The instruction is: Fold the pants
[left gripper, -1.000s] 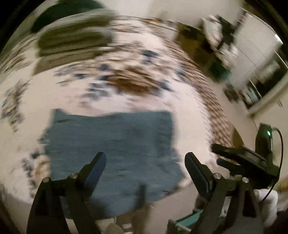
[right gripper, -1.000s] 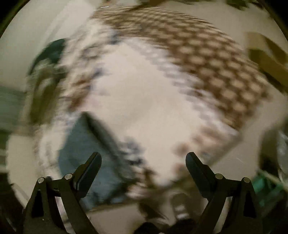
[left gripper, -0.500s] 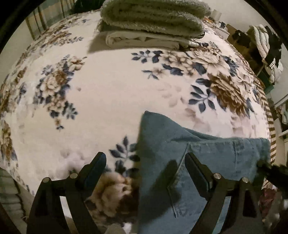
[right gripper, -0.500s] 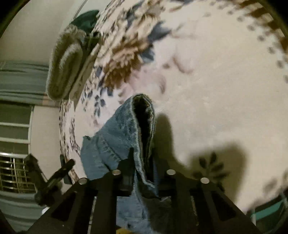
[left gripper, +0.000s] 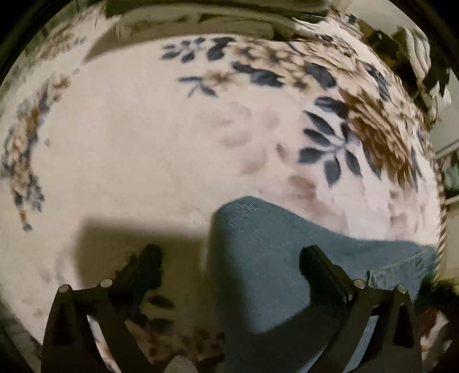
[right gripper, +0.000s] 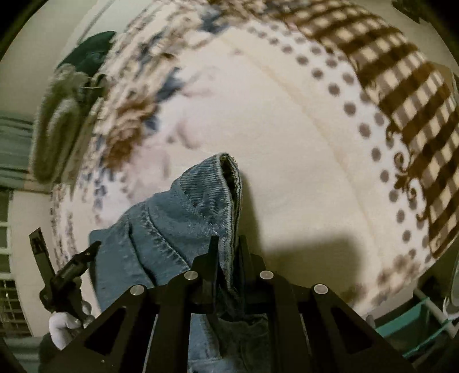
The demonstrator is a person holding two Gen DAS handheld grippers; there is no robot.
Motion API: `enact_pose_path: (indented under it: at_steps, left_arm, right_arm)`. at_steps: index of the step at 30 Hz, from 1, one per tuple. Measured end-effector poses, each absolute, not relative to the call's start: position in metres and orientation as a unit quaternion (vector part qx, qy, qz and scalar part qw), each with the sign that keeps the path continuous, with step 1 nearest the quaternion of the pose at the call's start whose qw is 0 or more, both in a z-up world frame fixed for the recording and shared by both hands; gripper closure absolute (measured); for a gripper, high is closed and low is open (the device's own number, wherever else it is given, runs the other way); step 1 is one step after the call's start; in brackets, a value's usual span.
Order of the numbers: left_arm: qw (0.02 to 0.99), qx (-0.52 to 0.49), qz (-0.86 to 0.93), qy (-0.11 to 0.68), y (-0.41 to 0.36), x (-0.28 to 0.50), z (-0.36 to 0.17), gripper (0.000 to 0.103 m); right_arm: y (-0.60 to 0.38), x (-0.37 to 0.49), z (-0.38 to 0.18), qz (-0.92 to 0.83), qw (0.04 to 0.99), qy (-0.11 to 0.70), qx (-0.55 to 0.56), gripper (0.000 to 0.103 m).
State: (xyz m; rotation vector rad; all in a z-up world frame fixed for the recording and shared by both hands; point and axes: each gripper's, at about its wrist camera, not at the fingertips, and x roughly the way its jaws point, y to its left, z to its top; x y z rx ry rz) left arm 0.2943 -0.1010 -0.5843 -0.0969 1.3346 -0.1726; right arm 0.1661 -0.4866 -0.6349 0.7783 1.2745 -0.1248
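The jeans (right gripper: pixel 183 218) lie on the near blanket (left gripper: pixel 143 143), their right edge pinched in the right gripper (right gripper: pixel 226 249); soft, heavyish denim wants the wide-open left gripper (left gripper: pixel 229 258) on the left edge.

the left gripper (left gripper: pixel 229 258) is hovering with its jaws spread wide over the blue denim pants (left gripper: pixel 264 258), which are lying on a floral blanket (left gripper: pixel 143 143); folded towels (left gripper: pixel 200 20) are sitting at its far edge.
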Motion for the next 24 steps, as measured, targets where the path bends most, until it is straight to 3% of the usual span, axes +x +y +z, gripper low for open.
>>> enact_pose_path:
  at_steps: [4, 7, 12, 16, 19, 21, 24]
  left_arm:
    - [0.793, -0.030, -0.070, 0.604, -0.097, 0.286, -0.560, 0.000]
    - [0.808, -0.040, -0.070, 0.584, -0.089, 0.258, -0.529, 0.000]
    - [0.807, -0.019, -0.075, 0.585, -0.096, 0.191, -0.519, 0.000]
    - [0.775, 0.021, -0.069, 0.628, -0.107, 0.153, -0.558, 0.000]
    - [0.744, -0.017, -0.090, 0.662, -0.098, 0.139, -0.595, 0.000]
    - [0.735, -0.060, -0.094, 0.669, -0.087, 0.141, -0.599, 0.000]
    - [0.746, -0.037, -0.096, 0.657, -0.091, 0.145, -0.583, 0.000]
  right_arm:
    - [-0.485, 0.174, -0.646, -0.056, 0.723, 0.598, 0.342, 0.083]
    - [-0.487, 0.161, -0.626, -0.064, 0.721, 0.600, 0.340, 0.054]
    - [-0.461, 0.112, -0.580, -0.056, 0.755, 0.582, 0.297, 0.053]
    - [-0.423, 0.087, -0.609, -0.042, 0.730, 0.624, 0.277, 0.053]
    - [-0.412, 0.075, -0.636, -0.050, 0.721, 0.647, 0.242, 0.053]
    - [-0.417, 0.069, -0.642, -0.060, 0.711, 0.650, 0.261, 0.051]
    - [-0.429, 0.062, -0.636, -0.061, 0.695, 0.645, 0.310, 0.049]
